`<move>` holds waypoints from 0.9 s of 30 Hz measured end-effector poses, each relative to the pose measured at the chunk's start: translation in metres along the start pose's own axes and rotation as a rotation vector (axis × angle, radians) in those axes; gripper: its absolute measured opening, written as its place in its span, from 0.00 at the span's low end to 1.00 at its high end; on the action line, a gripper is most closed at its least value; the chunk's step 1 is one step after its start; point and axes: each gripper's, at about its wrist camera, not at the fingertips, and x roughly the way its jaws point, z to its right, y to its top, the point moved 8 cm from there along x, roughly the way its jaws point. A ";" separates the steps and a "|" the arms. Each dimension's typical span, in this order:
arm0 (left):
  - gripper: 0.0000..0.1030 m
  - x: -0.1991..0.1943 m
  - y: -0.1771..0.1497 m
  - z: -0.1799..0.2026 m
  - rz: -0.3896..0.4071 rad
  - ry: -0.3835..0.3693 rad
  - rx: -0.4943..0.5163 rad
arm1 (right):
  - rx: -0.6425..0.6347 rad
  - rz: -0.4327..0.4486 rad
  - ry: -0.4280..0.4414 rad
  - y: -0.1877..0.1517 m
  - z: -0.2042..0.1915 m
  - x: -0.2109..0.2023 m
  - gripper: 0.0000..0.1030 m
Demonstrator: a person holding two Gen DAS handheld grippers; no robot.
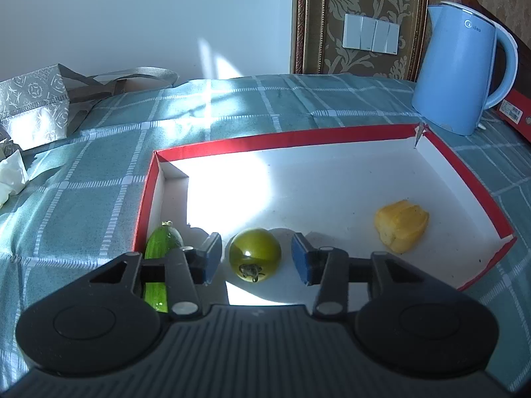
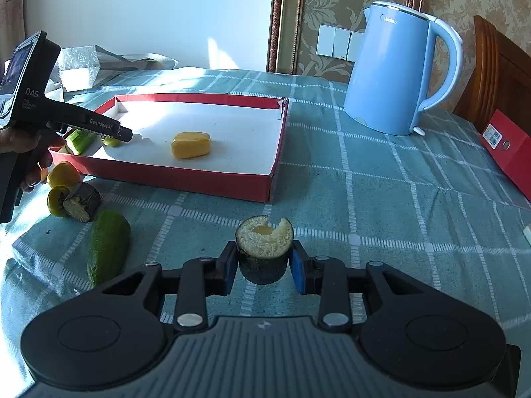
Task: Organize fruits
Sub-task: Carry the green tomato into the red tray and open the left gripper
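Note:
A red-walled white tray [image 1: 332, 134] [image 2: 199, 184] lies on the checked cloth. In it are a green tomato [image 1: 255, 253] [image 2: 111, 141], a cucumber piece [image 1: 162, 248] [image 2: 81, 141] and a yellow fruit [image 1: 401, 225] [image 2: 191, 145]. My left gripper [image 1: 256, 258] is open, its pads on either side of the tomato with gaps; it also shows in the right wrist view [image 2: 122, 134]. My right gripper [image 2: 264, 267] is shut on a dark-skinned cut fruit piece [image 2: 264, 248], held above the cloth in front of the tray.
On the cloth left of the tray's front lie a cucumber [image 2: 108, 245], a dark cut piece [image 2: 81, 202] and two yellow-green fruits [image 2: 63, 175]. A blue kettle [image 2: 391, 73] [image 1: 454, 69] stands at the back right. A red box [image 2: 507, 152] and a grey bag [image 1: 36, 99] lie at the edges.

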 end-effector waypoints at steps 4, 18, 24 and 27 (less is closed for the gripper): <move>0.70 -0.012 -0.001 0.001 0.025 0.013 0.019 | -0.010 0.011 0.006 0.005 -0.003 0.000 0.31; 0.94 -0.075 -0.006 -0.009 0.114 0.037 -0.040 | -0.053 0.080 0.041 0.038 -0.020 0.006 0.31; 0.95 -0.106 -0.029 -0.028 0.113 0.058 -0.116 | -0.079 0.108 0.062 0.059 -0.032 0.020 0.31; 0.95 -0.118 -0.046 -0.035 0.098 0.082 -0.118 | -0.081 0.112 0.075 0.070 -0.038 0.031 0.31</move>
